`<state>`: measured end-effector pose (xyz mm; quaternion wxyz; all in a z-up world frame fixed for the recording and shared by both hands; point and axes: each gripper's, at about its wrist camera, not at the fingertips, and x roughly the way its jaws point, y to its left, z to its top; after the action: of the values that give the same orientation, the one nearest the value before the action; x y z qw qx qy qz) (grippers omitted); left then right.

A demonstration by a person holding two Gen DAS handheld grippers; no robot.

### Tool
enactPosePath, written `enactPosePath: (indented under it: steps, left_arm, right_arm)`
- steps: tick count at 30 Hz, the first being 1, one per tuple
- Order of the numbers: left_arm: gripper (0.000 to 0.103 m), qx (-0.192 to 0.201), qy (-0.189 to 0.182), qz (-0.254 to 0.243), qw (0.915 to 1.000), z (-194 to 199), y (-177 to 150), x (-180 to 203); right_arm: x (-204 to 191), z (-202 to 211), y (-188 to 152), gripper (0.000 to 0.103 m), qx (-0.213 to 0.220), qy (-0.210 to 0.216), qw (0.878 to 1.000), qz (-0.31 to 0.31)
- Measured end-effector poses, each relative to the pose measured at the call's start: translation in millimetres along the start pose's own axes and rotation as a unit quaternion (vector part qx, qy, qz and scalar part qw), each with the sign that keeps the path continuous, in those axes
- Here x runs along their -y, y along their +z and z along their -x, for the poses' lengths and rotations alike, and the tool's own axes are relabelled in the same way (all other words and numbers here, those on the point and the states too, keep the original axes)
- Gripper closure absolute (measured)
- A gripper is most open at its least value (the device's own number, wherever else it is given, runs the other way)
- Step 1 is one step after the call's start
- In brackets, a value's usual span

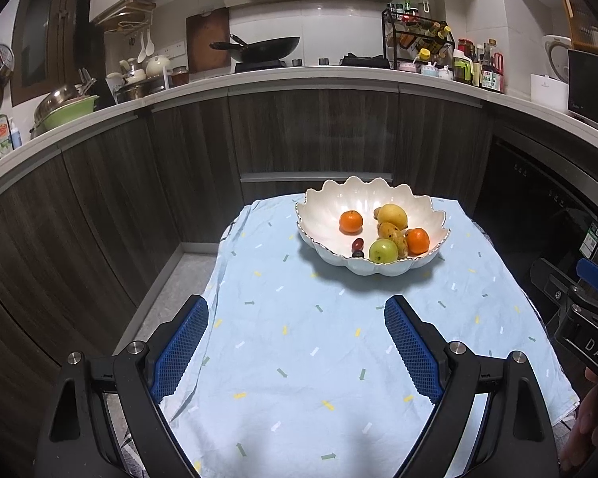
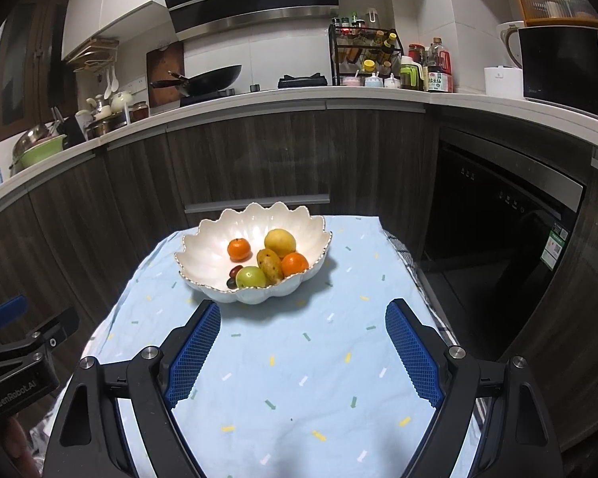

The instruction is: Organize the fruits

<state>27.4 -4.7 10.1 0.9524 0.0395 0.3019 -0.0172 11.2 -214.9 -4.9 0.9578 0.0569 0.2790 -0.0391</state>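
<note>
Both hand-held grippers — left [image 1: 297,310], right [image 2: 303,314] — spread wide over blue cloth [image 1: 299,358], fruit bowl [image 1: 331,207] just ahead, unobstructed

Wide open left gripper [image 1: 296,314] over blue cloth [image 1: 339,358]; at one o'clock, white bowl [image 1: 331,203] holding fruits [image 1: 382,231] (oranges, green apple).
</note>
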Motion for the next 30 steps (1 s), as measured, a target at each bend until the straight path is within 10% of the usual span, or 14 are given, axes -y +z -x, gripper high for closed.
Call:
enactPosePath:
  steps: [30]
  left_arm:
    - [0.012,-0.003,-0.003,-0.002,1.0000,0.1,-1.6,-0.1]
  right_arm:
    - [-0.1,0.8,0.2,0.017,-0.002,0.001,1.000,-0.004]
